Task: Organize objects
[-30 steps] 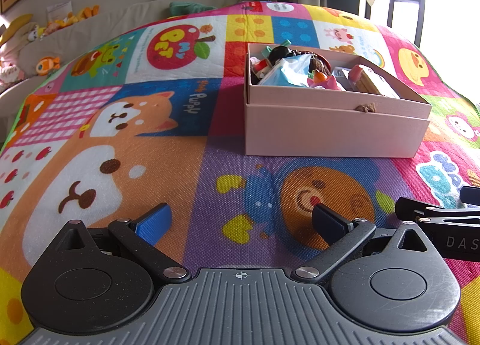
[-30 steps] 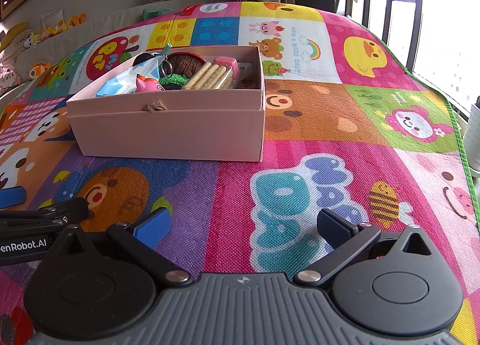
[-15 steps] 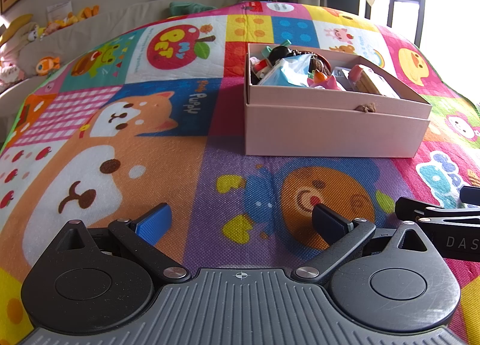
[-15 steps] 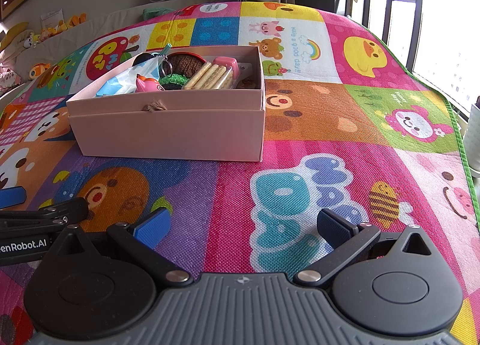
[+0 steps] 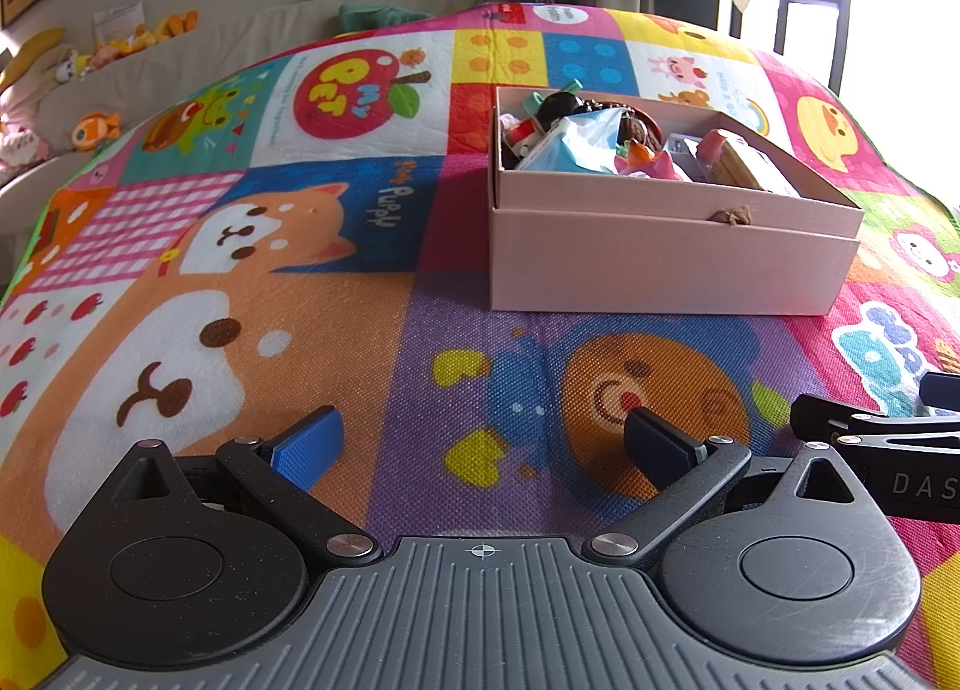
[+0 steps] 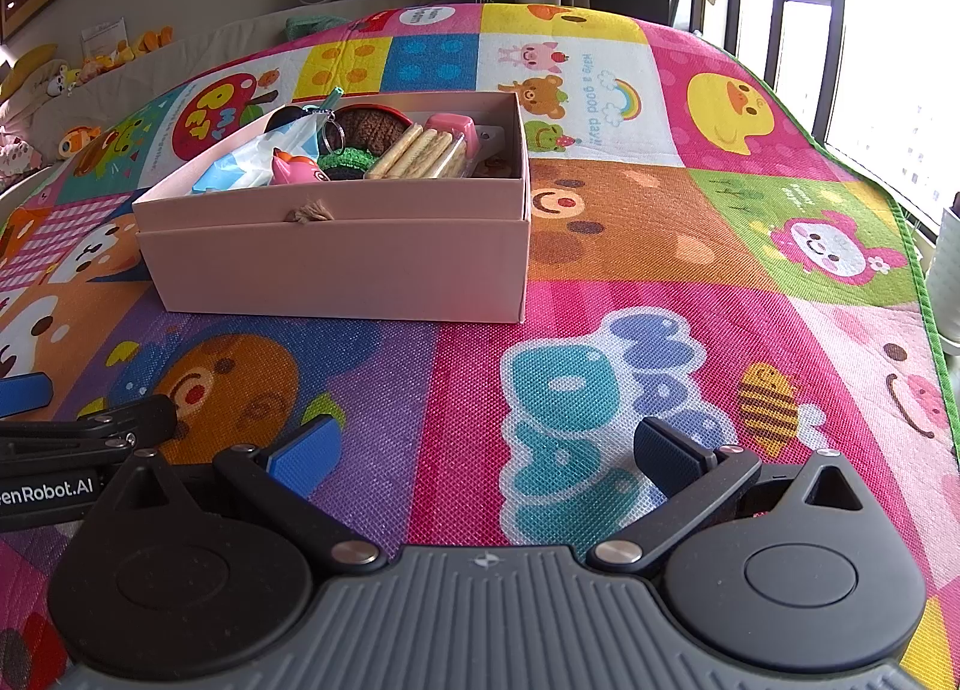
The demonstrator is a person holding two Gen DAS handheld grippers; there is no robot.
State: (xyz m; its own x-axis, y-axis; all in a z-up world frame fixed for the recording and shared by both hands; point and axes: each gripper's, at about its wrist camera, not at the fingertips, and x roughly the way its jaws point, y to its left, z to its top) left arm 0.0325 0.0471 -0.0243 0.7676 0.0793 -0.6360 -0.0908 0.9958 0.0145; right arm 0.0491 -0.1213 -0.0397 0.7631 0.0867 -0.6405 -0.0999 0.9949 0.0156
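A pink cardboard box [image 5: 666, 264] stands on the colourful play mat, ahead and right of my left gripper; in the right wrist view the pink box [image 6: 342, 264] is ahead and left. It holds several small things: a blue-white packet [image 6: 258, 162], a pink toy [image 6: 297, 169], brown and green crochet pieces [image 6: 366, 129], biscuit sticks [image 6: 420, 153] and a pink item [image 6: 453, 129]. My left gripper [image 5: 483, 441] is open and empty, low over the mat. My right gripper [image 6: 483, 444] is open and empty, beside the left one.
The play mat [image 5: 240, 282] covers the surface. Plush toys [image 5: 96, 129] sit along a ledge at the far left. A window [image 6: 870, 30] is at the right, past the mat's green edge [image 6: 927, 294]. A white object [image 6: 951, 270] stands off the right edge.
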